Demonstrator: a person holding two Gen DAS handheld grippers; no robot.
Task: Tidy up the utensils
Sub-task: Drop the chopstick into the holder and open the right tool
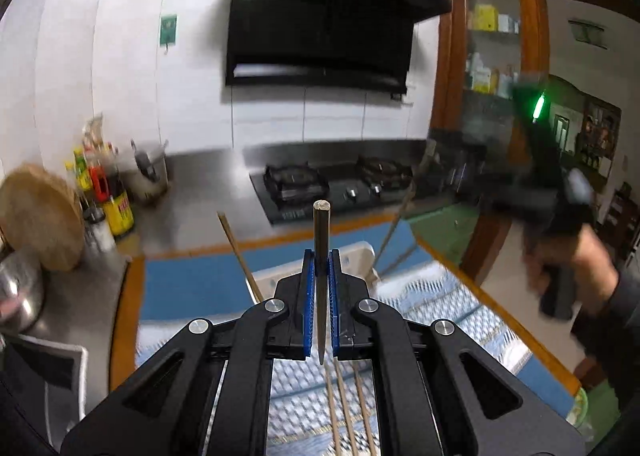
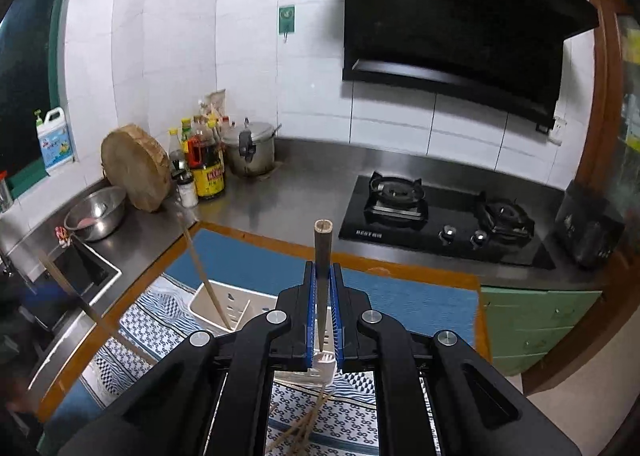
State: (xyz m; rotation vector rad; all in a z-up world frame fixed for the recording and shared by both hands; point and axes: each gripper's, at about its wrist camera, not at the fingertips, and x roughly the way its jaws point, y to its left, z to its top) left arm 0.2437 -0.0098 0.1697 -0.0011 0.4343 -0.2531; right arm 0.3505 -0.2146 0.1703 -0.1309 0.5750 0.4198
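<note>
Overhead, black range hood (image 2: 460,27) on the white tiled wall, above a steel counter (image 2: 288,191) with a two-burner gas hob (image 2: 436,219).

Blue mat (image 2: 256,264) with orange border, covering the near work surface; a blue-and-white patterned cloth (image 2: 160,320) lies on it.

Counter's left end — round wooden chopping block (image 2: 134,167) leaning on the wall, pressure cooker (image 2: 250,149), steel bowl (image 2: 96,211), cluster of sauce bottles (image 2: 206,163).

White utensil holder (image 2: 232,306), standing on the cloth just ahead of the right gripper; one chopstick in holder (image 2: 204,268) leans inside it, tip angled up to the left.

Left gripper (image 1: 321,260) — jaws closed tight on one brown chopstick (image 1: 321,240), held upright, blunt end uppermost.

Right gripper (image 2: 322,268) — jaws likewise closed on its own chopstick (image 2: 322,248), upright above the holder; seen blurred from the left wrist view, carried in a person's hand (image 1: 572,268).

Loose chopsticks (image 1: 348,408), several, lying on the cloth beneath the left gripper.
</note>
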